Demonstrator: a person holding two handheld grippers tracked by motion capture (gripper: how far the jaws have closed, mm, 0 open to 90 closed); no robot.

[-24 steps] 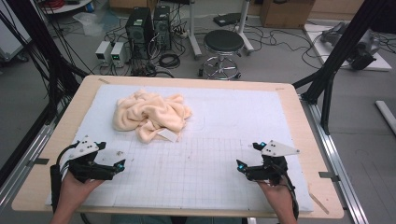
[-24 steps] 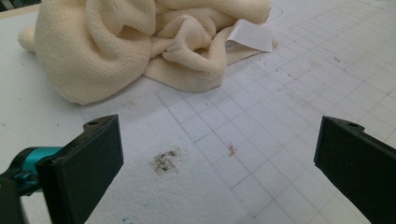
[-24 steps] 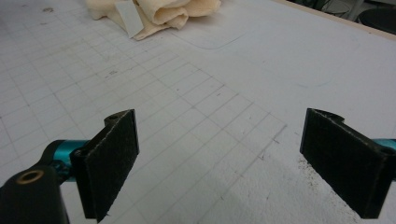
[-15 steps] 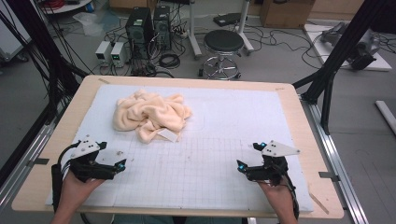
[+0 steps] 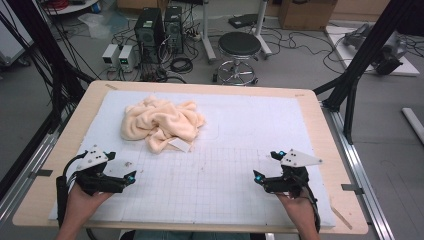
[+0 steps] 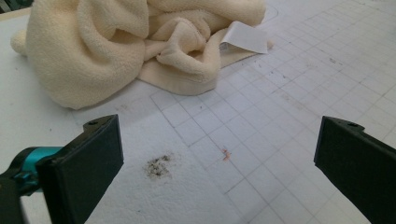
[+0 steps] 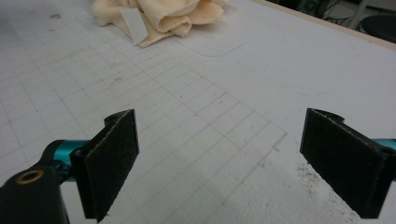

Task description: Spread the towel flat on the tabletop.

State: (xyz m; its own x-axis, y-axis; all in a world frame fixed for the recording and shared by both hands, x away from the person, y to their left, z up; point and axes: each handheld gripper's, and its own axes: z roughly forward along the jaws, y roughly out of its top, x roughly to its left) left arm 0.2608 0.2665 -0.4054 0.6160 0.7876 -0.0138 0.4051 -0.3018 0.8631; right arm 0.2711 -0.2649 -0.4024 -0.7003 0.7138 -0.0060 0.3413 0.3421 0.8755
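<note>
From the high view, the left tool (image 5: 131, 176) and the right tool (image 5: 258, 177) both rest low over the bench (image 5: 320, 115) near its front edge, each in a hand, well apart from one another. The cream towel (image 5: 161, 122) lies crumpled in a heap ahead of the left tool and slightly to its right; from the right tool it sits far ahead and off to the left. Neither tool touches it.

In the left gripper view, the left tool (image 6: 219, 168) has its jaws spread wide with nothing between them, only the gridded white mat (image 6: 289, 93) below. The towel (image 6: 121, 46) is ahead and to the left of the jaws, near, with a white label (image 6: 245, 37) showing at the hem on its nearer right side.

In the right gripper view, the right tool (image 7: 219, 163) is likewise spread and empty; the towel (image 7: 163, 14) is far ahead, toward the left, its label (image 7: 133, 25) facing this way.

The step in hand looks like the first reach for the towel. It would go best by aiming each tool at a separate visible hem or corner rather than the bulk of the heap, coming in low, and pinching a single layer so the cloth can be drawn open flat.
</note>
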